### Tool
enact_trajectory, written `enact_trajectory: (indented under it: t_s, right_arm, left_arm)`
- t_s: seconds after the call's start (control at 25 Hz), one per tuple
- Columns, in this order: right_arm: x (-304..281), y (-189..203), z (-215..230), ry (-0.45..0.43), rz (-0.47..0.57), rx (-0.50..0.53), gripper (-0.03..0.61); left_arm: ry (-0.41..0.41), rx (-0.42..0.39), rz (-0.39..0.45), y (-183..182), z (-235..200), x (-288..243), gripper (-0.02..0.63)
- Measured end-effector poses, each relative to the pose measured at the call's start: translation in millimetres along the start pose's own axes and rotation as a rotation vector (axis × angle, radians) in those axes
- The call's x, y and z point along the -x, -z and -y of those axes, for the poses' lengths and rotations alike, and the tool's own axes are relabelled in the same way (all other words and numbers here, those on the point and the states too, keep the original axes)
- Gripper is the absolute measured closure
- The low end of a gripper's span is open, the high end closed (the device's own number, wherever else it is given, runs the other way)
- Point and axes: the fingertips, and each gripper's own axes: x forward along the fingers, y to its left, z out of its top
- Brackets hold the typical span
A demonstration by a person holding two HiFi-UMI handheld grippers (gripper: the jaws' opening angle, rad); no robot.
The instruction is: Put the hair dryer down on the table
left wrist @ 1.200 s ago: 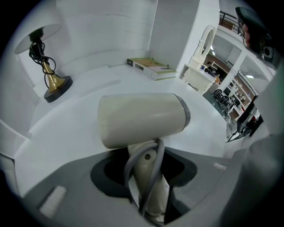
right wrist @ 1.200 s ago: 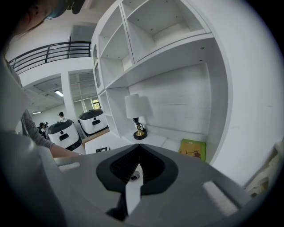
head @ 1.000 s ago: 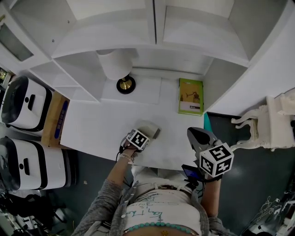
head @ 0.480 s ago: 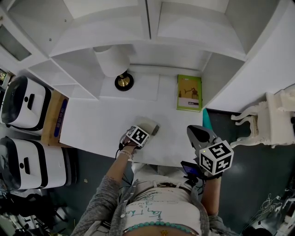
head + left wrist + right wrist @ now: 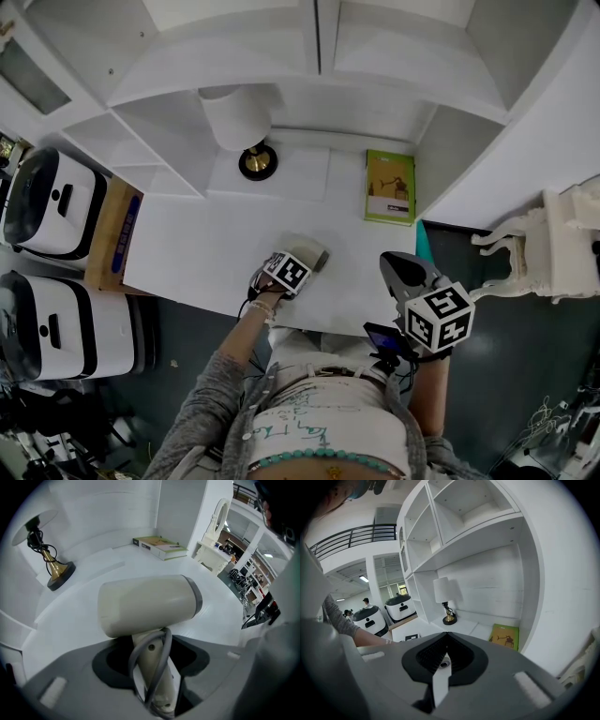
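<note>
Our left gripper [image 5: 152, 679] pinches the handle of the hair dryer [image 5: 145, 603], with the cord looped round it; the body lies crosswise, low over the table [image 5: 202, 248] near its front edge, right of the lamp [image 5: 256, 161]; we cannot tell whether it touches; released too early, it may drop or roll off that edge; our right gripper [image 5: 440, 665] hangs pressed together, empty; against a second ago, almost nothing has shifted.
</note>
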Motion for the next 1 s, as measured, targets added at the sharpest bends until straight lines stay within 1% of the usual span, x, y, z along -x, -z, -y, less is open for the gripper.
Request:
enact_trajectory:
  t_s: [0.24, 0.36, 0.48, 0.56, 0.68, 1.0]
  right_arm:
    - [-5.2, -3.3, -9.0, 0.001, -0.001, 0.005, 0.551]
    - [-9.3, -5.6, -13.2, 0.000, -0.001, 0.008, 0.551]
    - [-12.7, -6.9, -17.0, 0.002, -0.004, 0.008, 0.551]
    - [-15.0, -7.5, -18.9, 0.005, -0.005, 0.007, 0.551]
    - [-18.3, -8.3, -21.4, 0.008, -0.003, 0.002, 0.551]
    - [-26.1, -10.1, -28.6, 0.015, -0.004, -0.006, 0.551]
  left_arm:
    - [0.029, -0.017, 0.002, 1.1, 5.4, 1.7, 0.388]
    - [0.052, -0.019, 0.010, 0.7, 8.1, 2.2, 0.357]
    - [0.072, -0.016, 0.021, 1.0, 9.9, 4.4, 0.341]
    - [0.067, -0.024, 0.028, 1.4, 8.1, 7.2, 0.339]
    - [0.040, -0.058, 0.033, 3.2, 3.2, 11.7, 0.330]
    - [0.050, -0.060, 0.073, 2.1, 1.5, 22.4, 0.319]
